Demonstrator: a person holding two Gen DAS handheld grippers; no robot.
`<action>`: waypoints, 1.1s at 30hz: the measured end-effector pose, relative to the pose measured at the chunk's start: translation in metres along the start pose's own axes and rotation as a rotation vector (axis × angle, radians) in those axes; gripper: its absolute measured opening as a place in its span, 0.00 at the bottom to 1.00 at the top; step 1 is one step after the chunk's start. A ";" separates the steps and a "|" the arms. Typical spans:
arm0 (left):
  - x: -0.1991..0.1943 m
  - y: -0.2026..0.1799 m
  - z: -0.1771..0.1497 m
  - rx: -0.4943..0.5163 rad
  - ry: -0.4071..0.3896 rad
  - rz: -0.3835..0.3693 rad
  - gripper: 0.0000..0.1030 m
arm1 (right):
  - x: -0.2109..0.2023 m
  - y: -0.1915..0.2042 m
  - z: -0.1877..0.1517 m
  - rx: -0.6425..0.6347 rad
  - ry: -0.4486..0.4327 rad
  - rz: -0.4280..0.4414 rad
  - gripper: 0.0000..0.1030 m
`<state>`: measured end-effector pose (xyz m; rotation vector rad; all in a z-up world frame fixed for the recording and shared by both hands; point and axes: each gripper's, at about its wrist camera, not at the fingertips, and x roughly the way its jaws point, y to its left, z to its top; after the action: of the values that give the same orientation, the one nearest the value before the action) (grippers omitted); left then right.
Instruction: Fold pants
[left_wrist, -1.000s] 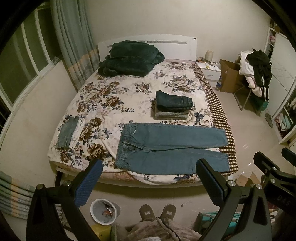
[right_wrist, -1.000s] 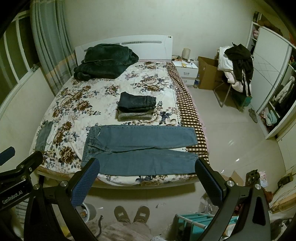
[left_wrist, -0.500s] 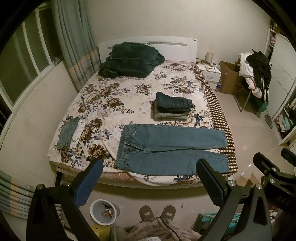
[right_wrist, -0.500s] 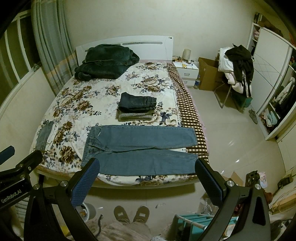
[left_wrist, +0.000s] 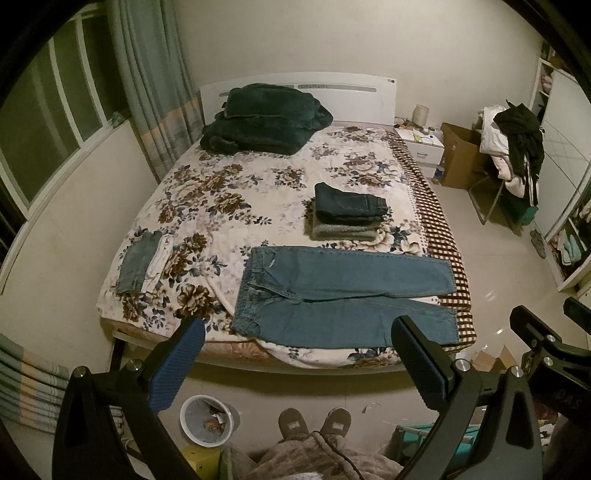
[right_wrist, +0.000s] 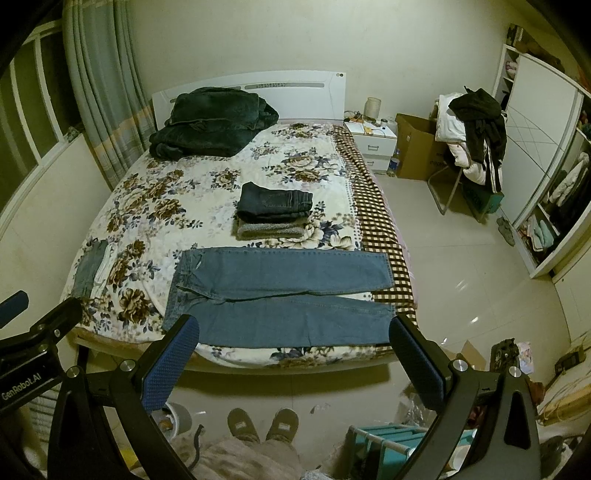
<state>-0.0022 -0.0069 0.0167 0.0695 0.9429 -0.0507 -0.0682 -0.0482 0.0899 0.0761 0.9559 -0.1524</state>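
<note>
Barely shifted over the last second: same high vantage above the foot of the bed (left_wrist: 229, 206), with only the slightest drift in framing in both wrist views. Kept the left tool (left_wrist: 295, 325) spread wide with nothing between its blue pads, and held the right tool (right_wrist: 293, 321) likewise agape and empty, just beside the other. Stood back at the foot, slippers (left_wrist: 314, 424) on the floor tiles, well apart from the cloth. Left the pants (left_wrist: 343, 295) untouched, flat across the near end of the bed, waistband to the left, both legs running side by side to the right, cuffs reaching the checked strip (left_wrist: 439, 229) at the bed's right edge. Left the folded stack (left_wrist: 349, 212) undisturbed just beyond the far leg. Meant, in all likelihood, that no fold had begun: garment spread and ready, approach not yet started. Probably called next for lowering both tools to one leg, near waist and cuff, to lay it over the other.
</note>
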 end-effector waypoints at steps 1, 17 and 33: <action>0.000 0.001 0.000 -0.003 -0.001 0.000 1.00 | 0.000 -0.001 0.000 -0.001 0.000 -0.001 1.00; -0.002 0.013 -0.013 -0.020 -0.009 -0.001 1.00 | -0.009 0.001 -0.003 -0.008 0.002 0.007 1.00; 0.000 0.018 -0.017 -0.022 -0.021 0.000 1.00 | -0.008 0.003 -0.014 0.001 0.001 0.011 1.00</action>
<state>-0.0146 0.0124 0.0078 0.0485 0.9224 -0.0408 -0.0834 -0.0423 0.0883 0.0829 0.9567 -0.1428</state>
